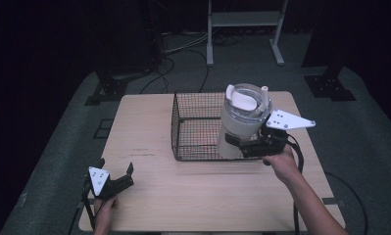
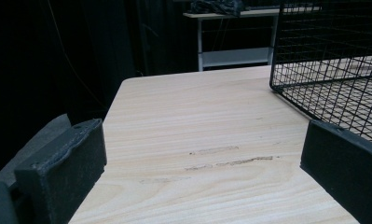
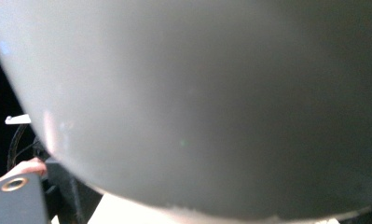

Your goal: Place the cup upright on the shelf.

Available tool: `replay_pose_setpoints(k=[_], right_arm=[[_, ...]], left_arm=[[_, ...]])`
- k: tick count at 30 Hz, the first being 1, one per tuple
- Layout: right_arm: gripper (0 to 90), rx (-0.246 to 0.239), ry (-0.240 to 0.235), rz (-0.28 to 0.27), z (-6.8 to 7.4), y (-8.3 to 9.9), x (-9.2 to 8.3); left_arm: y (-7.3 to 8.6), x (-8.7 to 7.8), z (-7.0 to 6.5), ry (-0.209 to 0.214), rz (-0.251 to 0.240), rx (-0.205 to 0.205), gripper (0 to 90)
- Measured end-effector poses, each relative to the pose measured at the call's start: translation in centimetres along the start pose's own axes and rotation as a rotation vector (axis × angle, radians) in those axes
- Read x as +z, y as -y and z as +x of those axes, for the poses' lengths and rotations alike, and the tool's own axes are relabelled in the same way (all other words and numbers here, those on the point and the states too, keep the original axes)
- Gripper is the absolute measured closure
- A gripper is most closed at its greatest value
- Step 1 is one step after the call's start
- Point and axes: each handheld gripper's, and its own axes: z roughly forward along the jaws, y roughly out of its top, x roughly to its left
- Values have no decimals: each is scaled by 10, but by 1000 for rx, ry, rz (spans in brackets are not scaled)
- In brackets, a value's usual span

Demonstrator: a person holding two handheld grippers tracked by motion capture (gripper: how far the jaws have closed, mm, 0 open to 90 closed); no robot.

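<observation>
The right gripper (image 1: 242, 143) holds a big white jug (image 1: 241, 122) with a clear lid and a small spout at the top. The jug stands upright at the right end of the wire basket (image 1: 183, 122), and its lower part is behind the near wire wall. The black jaws press on the lower part of the jug from the right side, so the jug sits between them. In the right gripper view the jug's pale side (image 3: 197, 102) is very close and blurry, and one black jaw shows at the bottom left corner.

The wire basket sits on the far middle of the wooden table (image 1: 193, 196). It is black, and its left wall stands up tall.

The left gripper (image 1: 117, 176) is at the near left corner of the table, well apart from the basket and the jug. Its jaws are spread wide with nothing between them. In the left gripper view the two black jaws stand far apart over bare wood (image 2: 197, 140), and the basket's corner (image 2: 323, 56) is at the far right.
</observation>
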Motion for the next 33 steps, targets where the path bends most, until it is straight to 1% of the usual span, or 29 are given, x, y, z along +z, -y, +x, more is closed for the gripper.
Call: replay_pose_setpoints(k=[1,2,3,5,8,10,11,13,16,17,19,20,23,24,25,26,27,29,31,33], right_arm=[[86,-5,3,2,-3,-4,6],[86,-5,3,2,-3,-4,6],[86,-13,5,8,-6,-8,12],[86,-12,6,12,-7,-10,14],[86,-17,6,18,-13,-18,29],[86,-21,6,18,-14,-19,31],[85,-22,8,20,-18,-22,39],[85,-20,7,20,-19,-23,41],[86,-19,10,31,-24,-26,51],[86,-20,15,39,-27,-27,57],[85,-19,14,41,-28,-28,59],[85,-24,19,44,-30,-28,63],[85,-17,27,56,-37,-29,73],[85,-17,27,56,-37,-29,73],[85,-21,38,60,-41,-29,79],[85,-21,38,60,-41,-29,79],[85,-16,43,63,-45,-29,84],[86,-13,46,64,-47,-29,85],[85,-12,55,67,-53,-28,93],[85,-9,55,67,-54,-27,94]], left_arm=[[0,0,0,0,0,-1,0],[0,0,0,0,0,-1,0],[0,0,0,0,1,-1,0],[0,0,0,0,1,-1,0],[0,0,0,1,2,-1,0],[0,0,0,1,1,-2,0],[0,0,0,2,-2,-2,0],[0,0,0,2,-1,-2,0],[0,0,0,3,1,-2,0],[0,0,0,3,-3,-2,0],[0,0,0,3,-3,-2,0],[0,0,0,3,-2,-1,0],[0,0,0,4,-1,2,0],[0,0,0,4,-1,2,0],[0,0,0,4,0,1,0],[0,0,0,4,0,1,0],[0,0,0,3,0,0,0],[0,0,0,4,1,-3,0],[0,0,0,5,2,-3,0],[0,0,1,5,3,1,0]])
